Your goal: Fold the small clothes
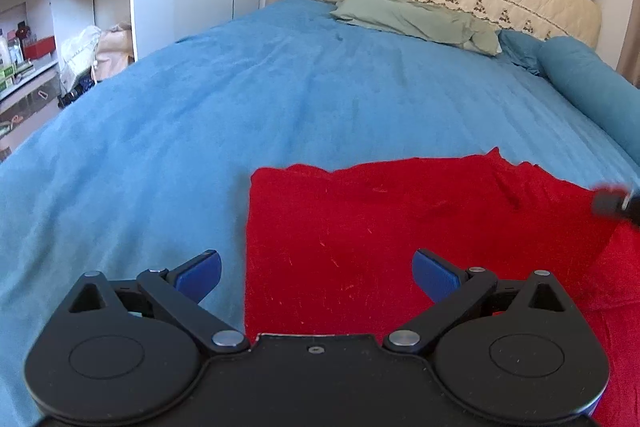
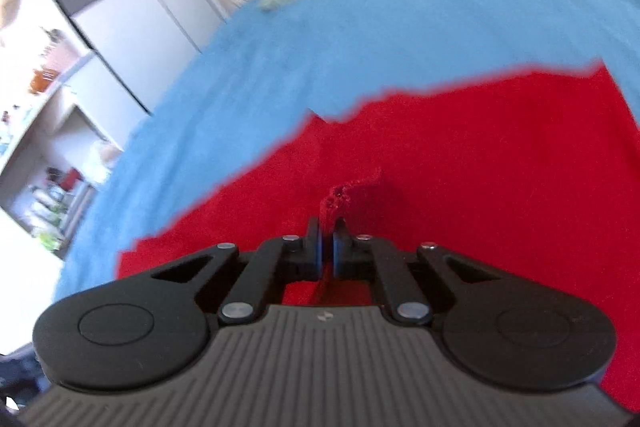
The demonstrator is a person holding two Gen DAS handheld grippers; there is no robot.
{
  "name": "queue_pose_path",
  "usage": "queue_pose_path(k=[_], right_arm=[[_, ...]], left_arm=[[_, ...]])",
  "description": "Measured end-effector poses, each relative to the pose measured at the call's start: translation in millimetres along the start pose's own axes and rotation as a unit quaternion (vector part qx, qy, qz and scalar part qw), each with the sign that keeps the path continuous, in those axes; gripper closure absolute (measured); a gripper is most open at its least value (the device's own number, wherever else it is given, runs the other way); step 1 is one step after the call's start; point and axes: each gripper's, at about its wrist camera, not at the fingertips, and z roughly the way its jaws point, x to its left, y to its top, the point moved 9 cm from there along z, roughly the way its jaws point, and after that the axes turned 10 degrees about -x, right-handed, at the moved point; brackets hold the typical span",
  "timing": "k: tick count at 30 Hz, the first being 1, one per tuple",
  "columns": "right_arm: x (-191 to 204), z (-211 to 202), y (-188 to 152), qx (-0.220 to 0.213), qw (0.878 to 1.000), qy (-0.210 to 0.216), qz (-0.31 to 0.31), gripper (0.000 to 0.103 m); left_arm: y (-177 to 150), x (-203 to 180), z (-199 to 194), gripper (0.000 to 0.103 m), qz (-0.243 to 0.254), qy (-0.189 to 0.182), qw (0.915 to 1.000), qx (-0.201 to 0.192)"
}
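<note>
The right gripper [image 2: 328, 227] has its jaws pinched together on a small raised tuft of the red garment [image 1: 400, 235], so the step in hand looks like lifting one side over to make a fold. To do that well, the pinch should stay firm and the cloth should be carried low and evenly across the garment's middle, so the layer lands flat instead of bunching; the left gripper [image 1: 316, 267], its blue pads [image 1: 200, 273] spread wide and holding nothing, is probably best used to pin or take the near left corner so the piece does not slide on the blue bedspread [image 1: 200, 107]. The garment lies spread on that bedspread, at the near end of it, well apart from the green pillow [image 1: 416, 19] by the headboard. It is a bright red, fuzzy, knit-looking piece, mostly flat, with a straight left edge, a slightly ragged far edge and a few shallow creases towards its right side, where the cloth seems to lie doubled.
</note>
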Motion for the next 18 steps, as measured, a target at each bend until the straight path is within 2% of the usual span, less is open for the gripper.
queue_pose_path(k=[3, 6, 10, 16, 18], right_arm=[[13, -14, 34, -0.030, 0.999, 0.024, -0.011, 0.083], [9, -34, 61, -0.056, 0.997, 0.029, -0.033, 0.083], [-27, -58, 85, -0.082, 0.994, -0.014, -0.077, 0.083], [-89, -60, 69, -0.067, 0.988, -0.088, -0.106, 0.083], [-101, -57, 60, -0.060, 0.988, -0.095, -0.103, 0.083]], left_arm=[[2, -2, -1, 0.000, 0.002, -0.004, 1.0000, 0.004], [6, -6, -3, 0.000, 0.010, -0.006, 0.9999, -0.001], [6, -13, -2, 0.000, 0.020, -0.014, 0.9997, -0.002], [0, -26, 3, 0.000, 0.028, -0.018, 0.9994, 0.006], [-2, -29, 4, 0.000, 0.033, -0.017, 0.9993, 0.008]])
